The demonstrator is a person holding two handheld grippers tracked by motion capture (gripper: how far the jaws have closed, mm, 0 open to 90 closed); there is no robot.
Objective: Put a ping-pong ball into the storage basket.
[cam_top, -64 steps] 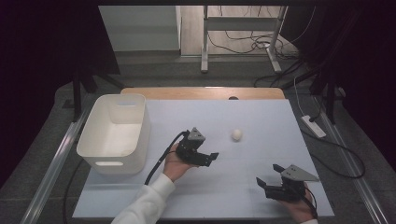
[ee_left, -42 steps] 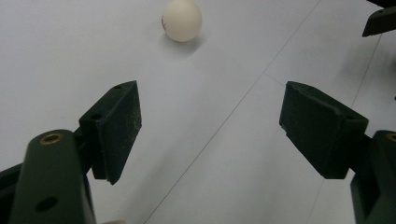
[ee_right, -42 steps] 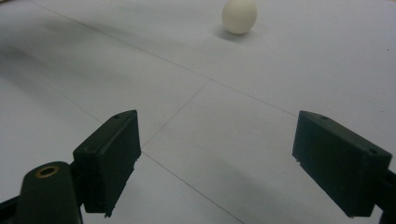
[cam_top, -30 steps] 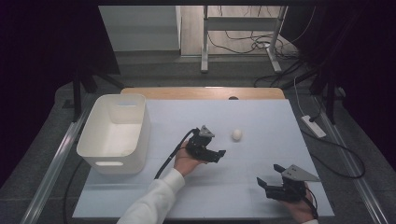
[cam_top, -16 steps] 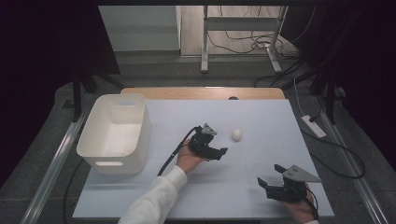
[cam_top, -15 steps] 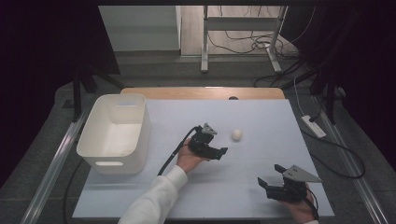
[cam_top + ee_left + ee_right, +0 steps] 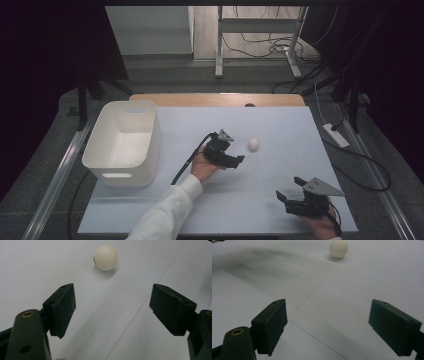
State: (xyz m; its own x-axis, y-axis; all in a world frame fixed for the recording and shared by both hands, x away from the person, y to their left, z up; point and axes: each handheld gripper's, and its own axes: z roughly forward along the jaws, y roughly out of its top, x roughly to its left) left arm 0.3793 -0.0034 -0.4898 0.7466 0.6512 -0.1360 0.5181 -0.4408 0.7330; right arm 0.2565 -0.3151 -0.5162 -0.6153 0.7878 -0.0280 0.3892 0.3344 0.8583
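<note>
Reaching with your wide-open, empty left gripper (image 7: 239, 161), you have the ball (image 7: 105, 257) just ahead, ungrasped; pickup remains.

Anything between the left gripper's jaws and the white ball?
Nothing. In the left gripper view, bare table runs from the open left gripper up to the white ball. The high view agrees: a bare gap separates them.
</note>
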